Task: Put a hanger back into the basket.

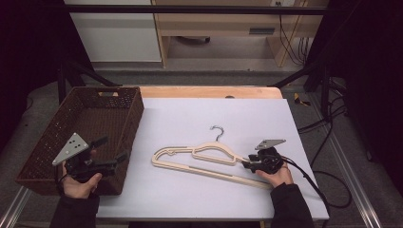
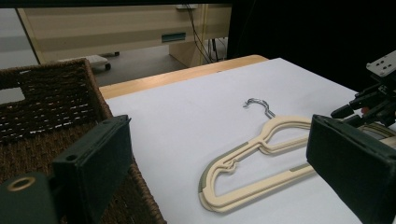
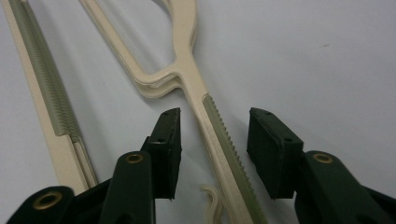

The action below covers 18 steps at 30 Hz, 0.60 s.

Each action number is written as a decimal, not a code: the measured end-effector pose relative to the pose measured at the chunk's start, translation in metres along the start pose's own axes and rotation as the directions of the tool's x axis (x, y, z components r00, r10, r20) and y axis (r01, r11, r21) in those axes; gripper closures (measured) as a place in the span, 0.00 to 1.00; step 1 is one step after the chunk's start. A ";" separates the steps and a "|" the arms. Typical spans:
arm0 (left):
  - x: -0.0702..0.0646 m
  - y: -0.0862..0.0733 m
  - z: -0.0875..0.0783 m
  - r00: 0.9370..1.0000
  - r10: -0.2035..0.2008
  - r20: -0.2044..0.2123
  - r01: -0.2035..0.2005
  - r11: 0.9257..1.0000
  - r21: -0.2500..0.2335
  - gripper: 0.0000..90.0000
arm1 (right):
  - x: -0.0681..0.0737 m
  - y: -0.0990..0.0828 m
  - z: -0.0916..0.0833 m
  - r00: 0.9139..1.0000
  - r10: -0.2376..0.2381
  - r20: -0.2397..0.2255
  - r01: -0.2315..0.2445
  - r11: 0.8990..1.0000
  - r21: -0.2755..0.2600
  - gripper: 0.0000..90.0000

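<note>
Cream plastic hangers (image 1: pixel 212 145) with a metal hook (image 1: pixel 217 130) lie stacked flat on the white tabletop, seemingly two of them. My right gripper (image 1: pixel 244 164) is down at their right end. In the right gripper view its jaws (image 3: pixel 215 123) straddle one ridged shoulder arm (image 3: pixel 219 135), with a gap on each side and neither pad touching. My left gripper (image 1: pixel 115 148) hovers open and empty over the right rim of the brown wicker basket (image 1: pixel 95 92). The left gripper view looks across at the hangers (image 2: pixel 280 123) and the right gripper (image 2: pixel 369 105).
The basket (image 2: pixel 46 74) fills the table's left side and looks empty. A wooden table edge (image 1: pixel 209 91) runs along the back. A black cable (image 1: pixel 313 183) trails from the right gripper off the table's right edge.
</note>
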State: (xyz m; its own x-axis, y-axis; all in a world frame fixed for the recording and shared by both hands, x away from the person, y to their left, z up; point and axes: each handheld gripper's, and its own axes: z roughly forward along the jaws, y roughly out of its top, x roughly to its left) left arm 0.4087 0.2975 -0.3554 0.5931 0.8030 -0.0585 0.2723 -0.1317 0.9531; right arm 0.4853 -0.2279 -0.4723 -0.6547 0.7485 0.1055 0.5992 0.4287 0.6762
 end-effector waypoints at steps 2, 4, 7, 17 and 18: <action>0.000 0.000 0.001 1.000 0.002 0.002 -0.002 1.000 0.005 0.08 | 0.000 0.000 0.000 1.000 -0.020 -0.007 0.020 1.000 -0.002 0.63; -0.001 0.000 0.001 1.000 0.003 0.003 -0.003 1.000 0.007 0.08 | 0.000 0.000 -0.002 1.000 -0.012 -0.004 0.012 1.000 -0.010 0.62; -0.001 -0.001 0.002 1.000 0.003 0.004 -0.003 1.000 0.008 0.08 | 0.000 0.002 -0.006 1.000 -0.018 -0.014 0.017 0.998 -0.054 0.63; -0.004 -0.001 0.005 1.000 0.012 0.005 -0.012 1.000 0.018 0.08 | 0.003 0.014 -0.007 0.999 -0.036 -0.017 0.034 0.996 -0.085 0.61; -0.004 -0.001 0.005 1.000 0.013 0.004 -0.013 1.000 0.020 0.08 | 0.005 0.018 -0.008 1.000 -0.024 -0.016 0.022 0.994 -0.102 0.60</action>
State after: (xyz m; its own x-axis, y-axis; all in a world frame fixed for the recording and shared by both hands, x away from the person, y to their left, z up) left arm 0.4105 0.2916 -0.3575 0.5993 0.7991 -0.0474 0.2795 -0.1534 0.9478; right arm 0.4894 -0.2202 -0.4536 -0.6761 0.7298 0.1013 0.5343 0.3909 0.7495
